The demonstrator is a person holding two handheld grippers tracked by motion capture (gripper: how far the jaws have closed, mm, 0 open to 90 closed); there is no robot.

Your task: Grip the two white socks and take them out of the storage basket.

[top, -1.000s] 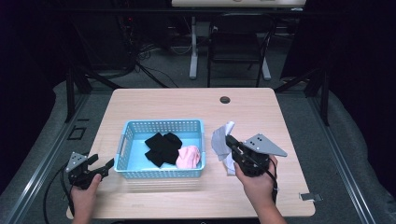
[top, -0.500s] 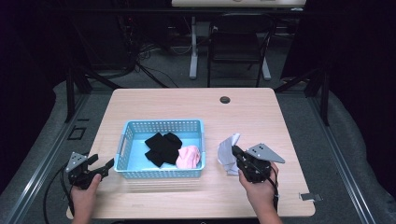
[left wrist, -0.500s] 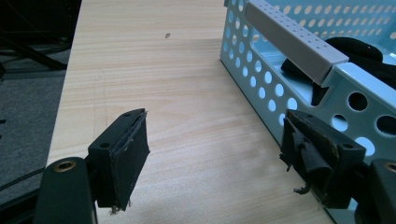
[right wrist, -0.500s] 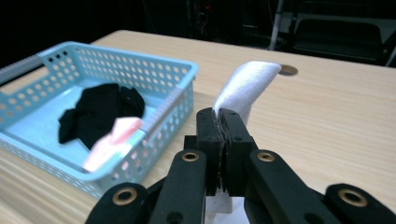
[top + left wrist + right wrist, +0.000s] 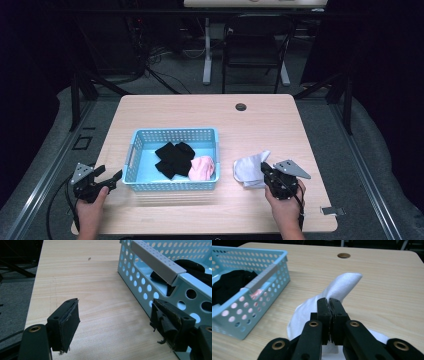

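White cloth (image 5: 342,285) is lying crumpled on the table (image 5: 200,110) just right of the basket, and the right gripper (image 5: 329,302) is pinching a fold of it, jaws pressed together with the fabric caught between them, so one end is standing up in a soft peak while the rest is resting on the wood; in the high view the same cloth (image 5: 248,169) is spreading out from under the right gripper (image 5: 270,176), near the front right edge. That grip is probably there to lift or drag the piece, since loose fabric is easiest to carry from a single pinched fold. On the other side, the left gripper (image 5: 115,322) is waiting with its jaws spread wide and nothing between them, hanging just beside the short wall of the blue basket (image 5: 160,287), likely placed to steady or hold it. Farther in, the blue basket (image 5: 172,136) is holding a black garment (image 5: 172,157) and a pink one (image 5: 202,167), touching each other, which suggests laundry is being sorted here. Beyond them, a round cable hole (image 5: 241,106) is sitting near the far edge of the table. No brand, label or readable writing is showing anywhere.
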